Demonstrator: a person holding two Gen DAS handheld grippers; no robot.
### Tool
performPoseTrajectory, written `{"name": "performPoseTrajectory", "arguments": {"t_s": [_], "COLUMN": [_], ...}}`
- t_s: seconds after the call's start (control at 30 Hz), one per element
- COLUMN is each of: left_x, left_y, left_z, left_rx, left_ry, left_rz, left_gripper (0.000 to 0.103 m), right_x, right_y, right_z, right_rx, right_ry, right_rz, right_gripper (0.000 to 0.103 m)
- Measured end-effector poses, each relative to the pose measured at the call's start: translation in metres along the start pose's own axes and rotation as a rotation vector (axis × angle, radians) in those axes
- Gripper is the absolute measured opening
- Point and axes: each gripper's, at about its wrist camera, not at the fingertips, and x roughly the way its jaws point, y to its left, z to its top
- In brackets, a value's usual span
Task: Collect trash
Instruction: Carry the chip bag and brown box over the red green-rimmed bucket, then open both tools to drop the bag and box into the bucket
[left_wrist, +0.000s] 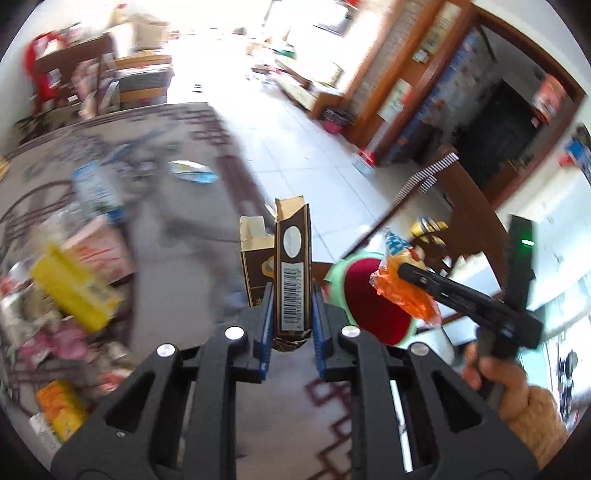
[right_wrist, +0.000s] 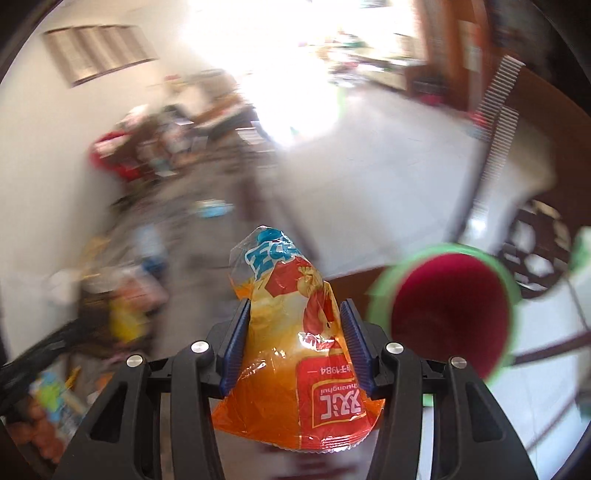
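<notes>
My left gripper is shut on a brown cigarette box with a barcode, held upright above the patterned tablecloth. My right gripper is shut on an orange snack wrapper; it also shows in the left wrist view, held over the rim of a green bin with a red inside. In the right wrist view the bin is just to the right of the wrapper.
Loose trash lies on the table at the left: a yellow packet, a pink-white box, a blue-white carton, a blue wrapper, pink wrappers. A wooden chair stands beyond the bin on the tiled floor.
</notes>
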Motion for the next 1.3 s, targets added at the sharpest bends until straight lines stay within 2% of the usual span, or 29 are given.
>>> {"name": "performPoseTrajectory", "arguments": {"t_s": [0.1, 0.23, 0.27, 0.37, 0.57, 0.6, 0.63, 0.67, 0.7, 0.73, 0.83, 1.0, 1.07, 1.3], "left_x": [0.023, 0.066, 0.075, 0.101, 0.143, 0.146, 0.148, 0.148, 0.147, 0.143, 0.130, 0.096, 0.077, 0.003], "left_y": [-0.032, -0.079, -0.088, -0.117, -0.160, -0.164, -0.166, -0.168, -0.168, -0.167, -0.160, -0.139, -0.121, -0.037], "left_z": [0.005, 0.013, 0.015, 0.019, 0.019, 0.019, 0.020, 0.020, 0.020, 0.020, 0.019, 0.019, 0.016, -0.003], "left_rx": [0.064, 0.156, 0.171, 0.223, 0.300, 0.301, 0.299, 0.294, 0.282, 0.268, 0.261, 0.254, 0.230, 0.120], "left_ry": [0.031, 0.093, 0.107, 0.147, 0.194, 0.184, 0.176, 0.165, 0.144, 0.113, 0.057, -0.023, -0.063, -0.196], "left_rz": [-0.053, -0.132, -0.151, -0.202, -0.274, -0.277, -0.276, -0.276, -0.271, -0.255, -0.218, -0.116, -0.084, 0.077], "left_gripper": [0.018, 0.018, 0.018, 0.018, 0.018, 0.027, 0.049, 0.061, 0.078, 0.085, 0.096, 0.098, 0.098, 0.098], "right_x": [0.007, 0.007, 0.005, -0.009, -0.024, -0.029, -0.030, -0.033, -0.037, -0.039, -0.045, -0.055, -0.056, -0.045], "right_y": [-0.049, -0.090, -0.095, -0.111, -0.133, -0.136, -0.138, -0.140, -0.141, -0.141, -0.139, -0.111, -0.094, 0.000], "right_z": [0.002, 0.002, 0.002, -0.002, 0.003, 0.001, 0.001, 0.001, 0.000, -0.001, -0.001, 0.003, 0.006, 0.003], "right_rx": [0.073, 0.147, 0.154, 0.168, 0.228, 0.239, 0.246, 0.252, 0.259, 0.265, 0.270, 0.216, 0.178, -0.034], "right_ry": [0.015, 0.002, -0.006, -0.044, -0.084, -0.089, -0.092, -0.097, -0.102, -0.106, -0.119, -0.149, -0.156, -0.146], "right_rz": [-0.074, -0.123, -0.130, -0.156, -0.181, -0.185, -0.188, -0.192, -0.193, -0.193, -0.187, -0.159, -0.146, -0.049], "right_gripper": [0.048, 0.057, 0.064, 0.075, 0.076, 0.076, 0.076, 0.076, 0.076, 0.076, 0.076, 0.077, 0.082, 0.086]}}
